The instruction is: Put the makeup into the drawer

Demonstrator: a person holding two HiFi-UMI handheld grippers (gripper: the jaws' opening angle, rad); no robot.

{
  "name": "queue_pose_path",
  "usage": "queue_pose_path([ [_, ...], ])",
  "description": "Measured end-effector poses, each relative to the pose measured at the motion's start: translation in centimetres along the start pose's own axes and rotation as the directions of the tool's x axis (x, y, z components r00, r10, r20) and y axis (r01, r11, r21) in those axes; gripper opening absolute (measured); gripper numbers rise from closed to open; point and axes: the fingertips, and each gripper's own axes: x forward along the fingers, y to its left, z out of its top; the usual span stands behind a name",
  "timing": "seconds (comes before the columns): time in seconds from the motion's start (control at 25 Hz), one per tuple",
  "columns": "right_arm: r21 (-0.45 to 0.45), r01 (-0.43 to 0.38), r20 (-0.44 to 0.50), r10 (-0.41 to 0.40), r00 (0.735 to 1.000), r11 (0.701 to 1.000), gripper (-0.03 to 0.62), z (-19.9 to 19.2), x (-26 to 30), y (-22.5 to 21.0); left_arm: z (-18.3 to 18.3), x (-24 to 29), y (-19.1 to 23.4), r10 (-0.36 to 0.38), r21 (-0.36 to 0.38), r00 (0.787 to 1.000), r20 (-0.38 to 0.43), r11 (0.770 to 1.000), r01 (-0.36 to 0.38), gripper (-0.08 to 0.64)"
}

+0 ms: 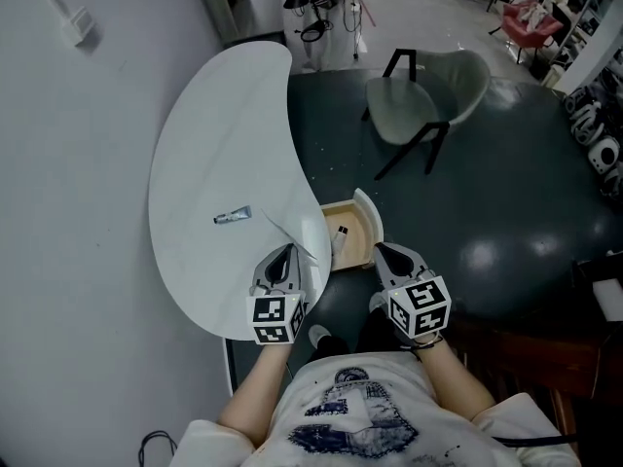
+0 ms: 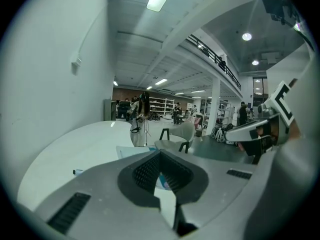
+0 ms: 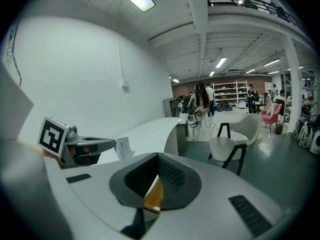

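Note:
A small silver-blue makeup tube (image 1: 233, 216) lies on the white curved table (image 1: 214, 144), to the left of and beyond my left gripper (image 1: 285, 252). That gripper is shut and empty, hovering over the table's near right edge. The tube (image 2: 77, 172) shows small at the left in the left gripper view. The wooden drawer (image 1: 362, 249) stands pulled out beside the table, with a small dark-tipped item (image 1: 343, 230) inside. My right gripper (image 1: 382, 251) is shut and empty, just at the drawer's near right corner. Between its shut jaws (image 3: 157, 160) a strip of the drawer's wood (image 3: 153, 198) shows.
A pale sheet (image 1: 292, 233) lies on the table near the drawer. A light chair (image 1: 428, 100) with dark legs stands on the dark floor beyond the drawer. The wall runs along the table's left side. A dark wooden piece of furniture (image 1: 545, 358) stands at my right.

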Motion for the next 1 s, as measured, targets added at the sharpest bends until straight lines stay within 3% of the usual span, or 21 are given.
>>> queue_pose_path([
  [0.44,0.023,-0.006,-0.036,0.006,0.999,1.000,0.020,-0.5,-0.4,-6.9,-0.3,5.7,-5.0,-0.012,-0.012,0.999,-0.047,1.000,0.012,0.037],
  [1.0,0.010,-0.091,-0.076,0.092,0.993,0.996,0.020,-1.3,1.2,-12.8,-3.3,10.6,-9.0,0.038,-0.051,0.993,-0.112,0.998,-0.044,0.037],
])
